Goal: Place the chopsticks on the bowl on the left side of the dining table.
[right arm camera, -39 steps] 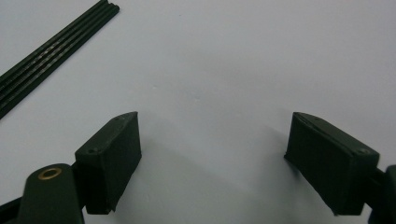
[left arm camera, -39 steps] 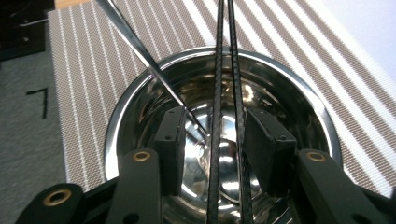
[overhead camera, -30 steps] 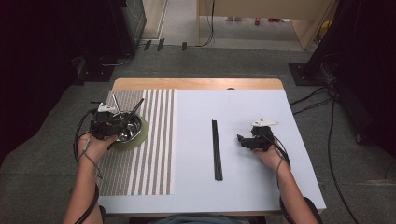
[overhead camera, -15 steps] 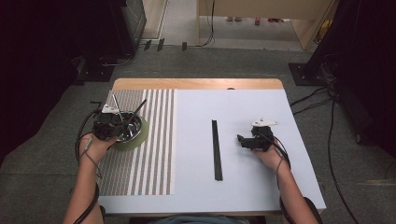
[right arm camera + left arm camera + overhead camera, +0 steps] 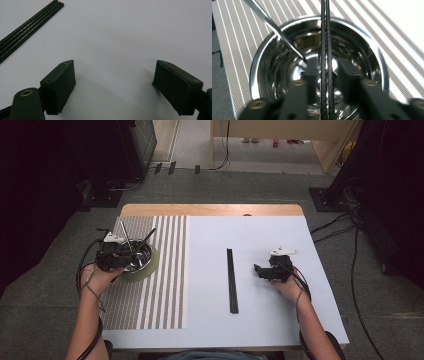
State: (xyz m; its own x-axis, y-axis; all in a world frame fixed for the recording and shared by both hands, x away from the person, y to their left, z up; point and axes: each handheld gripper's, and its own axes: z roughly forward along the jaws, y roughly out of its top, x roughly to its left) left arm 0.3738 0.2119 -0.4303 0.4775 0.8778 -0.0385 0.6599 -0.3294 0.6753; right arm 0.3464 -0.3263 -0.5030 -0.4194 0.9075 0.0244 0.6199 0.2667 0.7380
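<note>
Right side, near half of the white bench (image 5: 280,330): right gripper (image 5: 259,270) rests on the bare surface, jaws spread wide with nothing between them. It points toward the bench centre.

Bench centre: a bundle of black sticks (image 5: 232,280) lies flat, running near to far. In the right gripper view its ribs suggest more than 2 sticks, but the count cannot be made out.

Left side, on the striped mat (image 5: 165,285) toward its far-left corner: left gripper (image 5: 127,256) hangs over the steel bowl (image 5: 145,260), which sits on a green plate (image 5: 154,265).

Change noted: the left jaws have just been opening. An upright black pair (image 5: 326,37) stands between them, running down into the bowl, and a gap shows on each side. The pads are therefore off it and the tongs are parted, not pinching. Judgement: the pair has been let go into the bowl, so this drop-off looks done and the bundle at centre would be next.

1 metal rod (image 5: 274,27) leans on the bowl's rim, its tip near the bottom.

Hard to read: mirror reflections in the bowl blur where the pair's lower end rests. The jaws cut off its near part. What the rod is cannot be told
</note>
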